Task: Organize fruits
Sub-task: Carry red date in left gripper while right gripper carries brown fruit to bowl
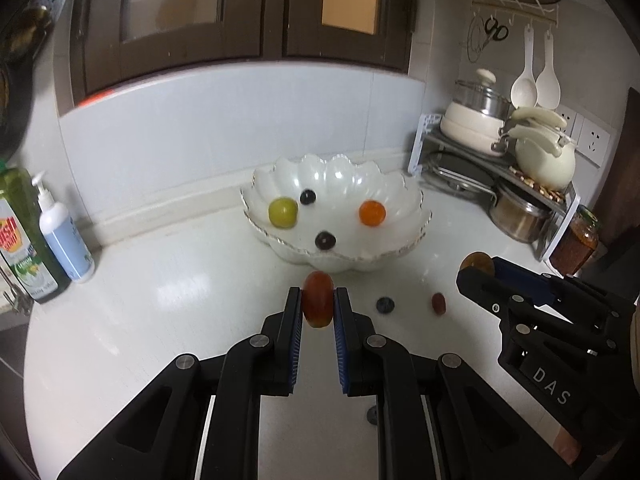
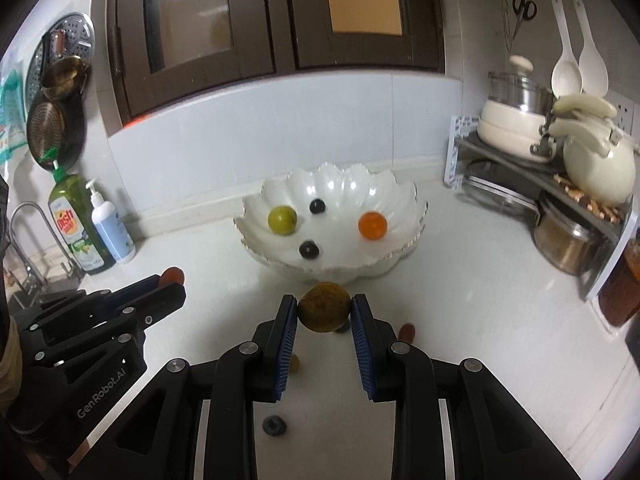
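**Two fruits held above the counter before the shell bowl**

A red oval grape tomato [image 1: 318, 300] was pinched between the narrowly set blue pads of the left gripper [image 1: 318, 308]. A brownish-yellow round fruit [image 2: 324, 307] was clamped by the right gripper [image 2: 324, 316], whose jaws were set slightly wider. Both fruits were carried clear of the white counter [image 1: 160, 300], just short of the near rim of the white scalloped shell-shaped bowl [image 1: 404, 196].

Inside the bowl a yellow-green round fruit [image 1: 283, 212], an orange round fruit [image 1: 372, 213] and two dark blueberries [image 1: 307, 197] [image 1: 325, 240] were seen, well apart from each other. On the counter a loose blueberry [image 1: 385, 305] and a small red oval fruit [image 1: 438, 303] were left between the two grippers.

The bowl was set near the counter's back edge. Open counter was seen to its left, up to a green dish-soap bottle [image 1: 22, 232] and a white pump bottle [image 1: 64, 236] at the left edge; the right back corner was taken up by a grey pot rack [image 1: 532, 184].
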The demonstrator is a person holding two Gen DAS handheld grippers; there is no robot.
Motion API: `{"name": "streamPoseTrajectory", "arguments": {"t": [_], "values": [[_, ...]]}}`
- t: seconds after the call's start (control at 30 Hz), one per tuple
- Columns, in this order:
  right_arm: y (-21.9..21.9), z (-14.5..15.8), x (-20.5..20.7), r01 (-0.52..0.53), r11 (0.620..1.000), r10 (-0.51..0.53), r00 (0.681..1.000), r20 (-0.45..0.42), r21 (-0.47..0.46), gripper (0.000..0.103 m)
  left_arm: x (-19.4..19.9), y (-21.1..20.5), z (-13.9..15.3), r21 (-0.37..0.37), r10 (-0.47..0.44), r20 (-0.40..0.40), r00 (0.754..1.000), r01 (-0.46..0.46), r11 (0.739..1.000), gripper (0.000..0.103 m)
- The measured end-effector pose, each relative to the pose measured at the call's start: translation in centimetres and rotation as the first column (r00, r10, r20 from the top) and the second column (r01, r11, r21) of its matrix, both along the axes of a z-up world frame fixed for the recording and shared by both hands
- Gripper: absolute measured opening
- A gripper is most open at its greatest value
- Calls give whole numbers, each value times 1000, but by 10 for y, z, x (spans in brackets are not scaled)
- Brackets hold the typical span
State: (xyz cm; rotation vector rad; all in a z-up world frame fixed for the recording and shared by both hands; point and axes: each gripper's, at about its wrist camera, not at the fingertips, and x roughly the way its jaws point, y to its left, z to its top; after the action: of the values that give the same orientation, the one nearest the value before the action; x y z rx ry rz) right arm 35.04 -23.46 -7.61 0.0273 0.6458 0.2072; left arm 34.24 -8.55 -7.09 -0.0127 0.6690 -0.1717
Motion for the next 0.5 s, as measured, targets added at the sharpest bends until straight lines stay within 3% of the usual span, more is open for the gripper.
{"name": "streamPoseTrajectory", "arguments": {"t": [0.5], "values": [[1,37,8,18,1000,-19,993,114,14,29,8,-1,38,15,1,124,992,-3,1000,17]]}}
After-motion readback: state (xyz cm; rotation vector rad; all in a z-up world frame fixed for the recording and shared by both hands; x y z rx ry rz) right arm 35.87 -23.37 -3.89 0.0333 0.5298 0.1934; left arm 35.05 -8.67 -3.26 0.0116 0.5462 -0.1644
